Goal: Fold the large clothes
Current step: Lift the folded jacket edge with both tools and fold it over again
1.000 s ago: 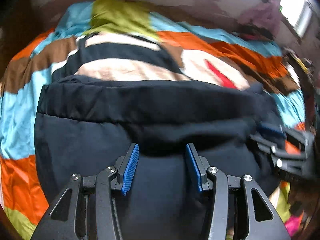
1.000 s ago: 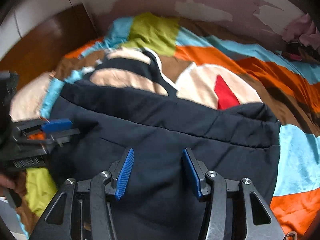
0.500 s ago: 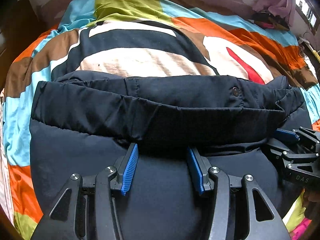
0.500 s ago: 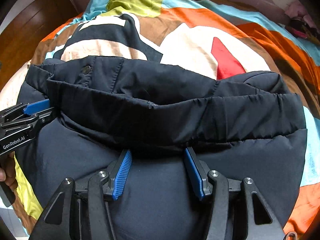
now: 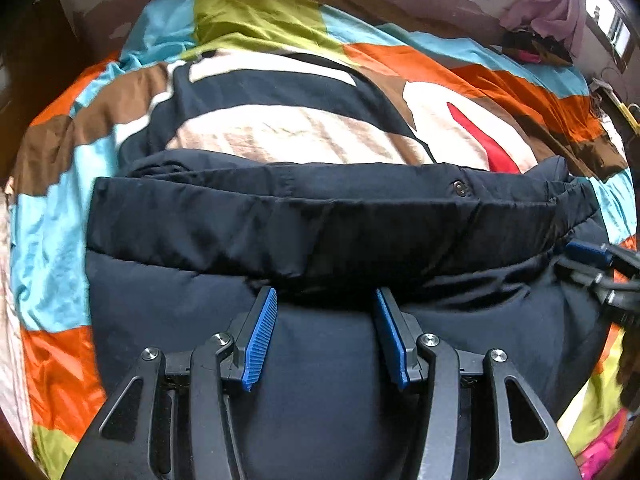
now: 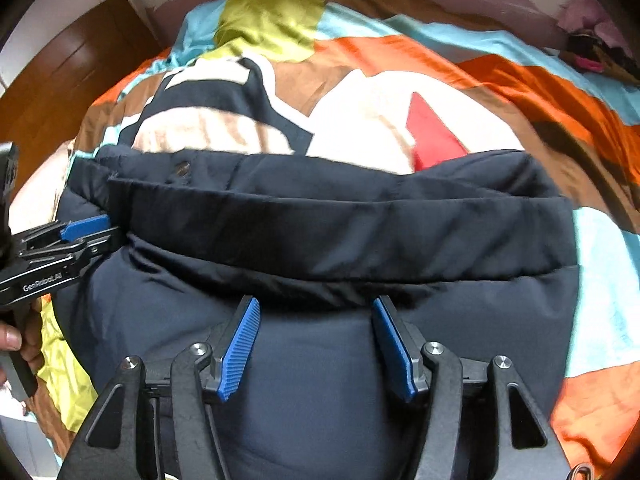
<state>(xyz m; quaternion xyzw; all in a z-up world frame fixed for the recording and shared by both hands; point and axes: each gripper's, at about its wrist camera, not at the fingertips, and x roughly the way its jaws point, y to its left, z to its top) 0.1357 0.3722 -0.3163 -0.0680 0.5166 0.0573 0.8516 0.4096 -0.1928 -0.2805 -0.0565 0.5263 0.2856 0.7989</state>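
Lay across the near part of the bed — one dark navy padded jacket [image 5: 328,360], bulky, with a band of its own fabric [image 5: 320,232] doubled over the body and a single snap button [image 5: 460,189] showing on that band. Judged as a fold just laid down: the turned-over strip ran straight from side to side, its lower edge resting right at the tips of both tools. Probably brought over to shorten the garment before a second fold, though how many folds remained could not be told.

Stood with jaws apart over the jacket's body, the left hand-held gripper [image 5: 324,336]; nothing clamped, only smooth cloth visible between the blue pads [image 5: 260,336]. Was opening at this moment, the right hand-held gripper [image 6: 316,344], with jacket fabric beneath the gap but no pinch visible — read as a release of the folded edge. Pointed steeply down, both of them, side by side along the fold, likely so each could carry one end of the wide band level. Showed at the left edge of the right wrist view, part of the person's left hand [image 6: 16,344].

Spread underneath, one patchwork bedspread [image 5: 520,80] in orange, blue, green, brown and cream. Heaped at the far corner, some pink and purple clothing [image 5: 556,8] — count unclear.

Counted: one jacket, two grippers, one snap.
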